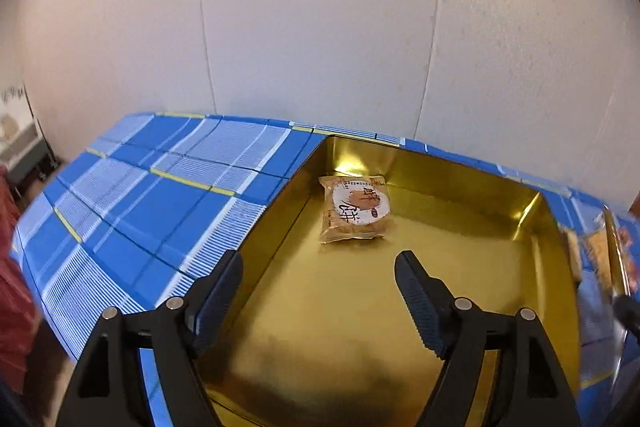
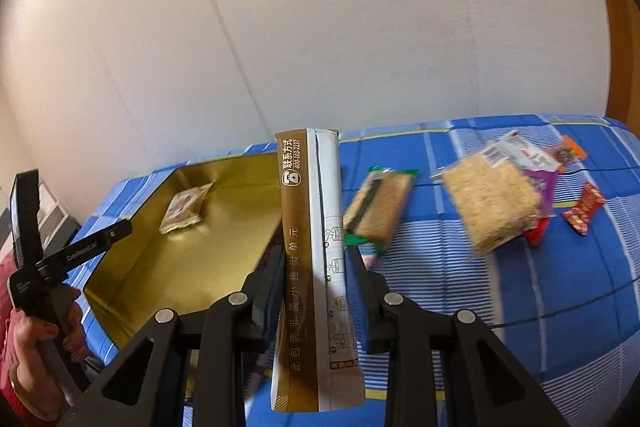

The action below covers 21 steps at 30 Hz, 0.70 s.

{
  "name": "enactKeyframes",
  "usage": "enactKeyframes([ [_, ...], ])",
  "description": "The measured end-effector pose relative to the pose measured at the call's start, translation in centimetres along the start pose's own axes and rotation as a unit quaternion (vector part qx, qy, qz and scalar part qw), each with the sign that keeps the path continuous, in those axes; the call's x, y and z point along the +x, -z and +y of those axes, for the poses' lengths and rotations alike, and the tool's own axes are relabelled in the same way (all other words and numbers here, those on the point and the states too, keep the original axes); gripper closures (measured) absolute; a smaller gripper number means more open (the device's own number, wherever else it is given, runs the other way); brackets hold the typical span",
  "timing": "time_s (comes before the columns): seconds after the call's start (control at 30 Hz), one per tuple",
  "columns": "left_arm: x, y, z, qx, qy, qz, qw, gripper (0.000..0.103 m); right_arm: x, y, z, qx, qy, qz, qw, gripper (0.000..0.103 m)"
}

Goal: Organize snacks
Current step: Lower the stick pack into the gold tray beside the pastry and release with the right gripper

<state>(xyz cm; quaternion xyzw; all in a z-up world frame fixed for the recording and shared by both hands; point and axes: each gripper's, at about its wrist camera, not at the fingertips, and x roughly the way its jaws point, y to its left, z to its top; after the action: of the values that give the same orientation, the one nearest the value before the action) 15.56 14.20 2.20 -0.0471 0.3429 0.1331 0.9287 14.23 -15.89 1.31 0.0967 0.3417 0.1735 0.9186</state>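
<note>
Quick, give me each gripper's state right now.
Left gripper: open, empty, above the gold tin.
Right gripper: shut on the sachet.

Blue plaid, gold tin, bright wrappers

The tablecloth (image 1: 152, 211) is a blue plaid with white fine-striped bands and thin yellow lines; the tin (image 1: 360, 307) on it is shiny gold inside. In the tin lies a tan packet (image 1: 355, 209) with a white round label bearing reddish-brown characters. The left gripper (image 1: 318, 291) has black arms and dark blue ribbed fingers (image 1: 416, 303). The right gripper (image 2: 316, 267), black, grips a sachet (image 2: 316, 227) that is brown-gold on one side with white characters and white on the other with grey line drawings. At 3 o'clock from the sachet lie a green-edged beige bar (image 2: 380, 207), a clear pack of pale yellow noodles (image 2: 492, 199), a red candy (image 2: 584, 209), and purple (image 2: 540, 181) and orange wrappers (image 2: 572, 149). The wall (image 1: 320, 27) is white.
</note>
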Motion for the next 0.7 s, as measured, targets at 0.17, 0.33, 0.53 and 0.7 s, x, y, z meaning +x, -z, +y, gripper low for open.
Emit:
enactKeyframes([
  [0.17,0.5,0.2,0.4,0.015,0.007,0.012,0.9998,0.024,1.4,-0.1,3.2,-0.029,-0.026,0.029,0.999,0.074],
  [0.33,0.7,0.1,1.3,0.002,0.016,0.024,0.9996,0.023,3.8,-0.7,6.5,-0.048,-0.037,0.09,0.994,0.073],
  [0.53,0.4,0.1,1.7,-0.003,0.025,0.025,0.9994,0.022,7.8,-2.1,9.4,-0.047,-0.035,0.158,0.986,0.073],
  [0.7,0.1,0.2,1.6,0.004,0.024,0.018,0.9996,0.021,11.8,-3.3,11.2,-0.027,-0.028,0.195,0.98,0.073],
])
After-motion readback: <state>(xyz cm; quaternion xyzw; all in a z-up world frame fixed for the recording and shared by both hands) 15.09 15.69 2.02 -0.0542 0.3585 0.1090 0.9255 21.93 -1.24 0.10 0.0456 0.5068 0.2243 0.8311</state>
